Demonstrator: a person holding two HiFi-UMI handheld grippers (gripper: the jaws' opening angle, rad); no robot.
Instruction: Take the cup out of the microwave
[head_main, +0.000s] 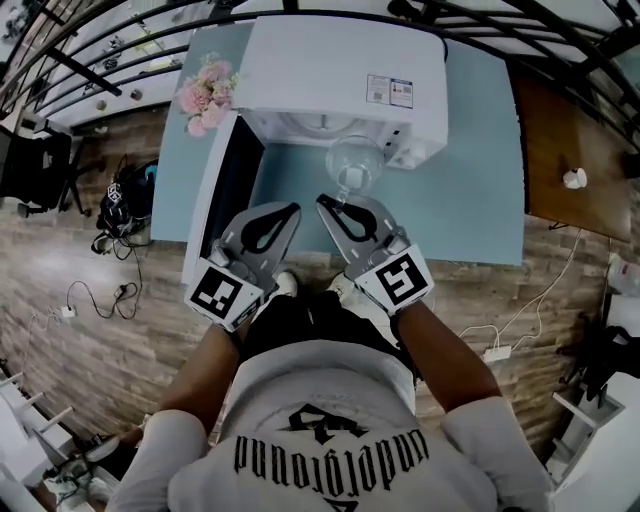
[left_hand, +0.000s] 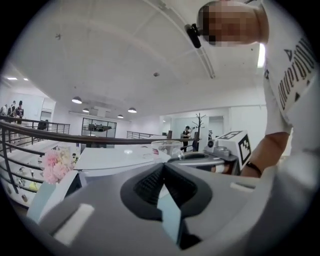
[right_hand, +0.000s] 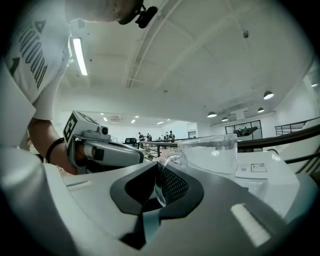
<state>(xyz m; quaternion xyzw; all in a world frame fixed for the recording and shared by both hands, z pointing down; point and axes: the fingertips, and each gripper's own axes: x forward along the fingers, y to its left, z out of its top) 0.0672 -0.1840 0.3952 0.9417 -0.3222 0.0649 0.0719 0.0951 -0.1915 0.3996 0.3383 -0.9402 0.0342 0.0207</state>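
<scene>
Right gripper (head_main: 325, 202): clamped on the glass cup (head_main: 353, 163) by its handle, before the microwave (head_main: 340, 60).
Left gripper (head_main: 293, 209): jaws together, empty.
Microwave door (head_main: 213, 205): open.

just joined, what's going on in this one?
A person holds a gripper in each hand at a white microwave on a blue table, its door swung open to the left. The right gripper is clamped on the handle of a clear glass cup, held just in front of the oven's opening. The left gripper is shut and empty beside it. The cup looks out of the microwave but is not set down.
</scene>
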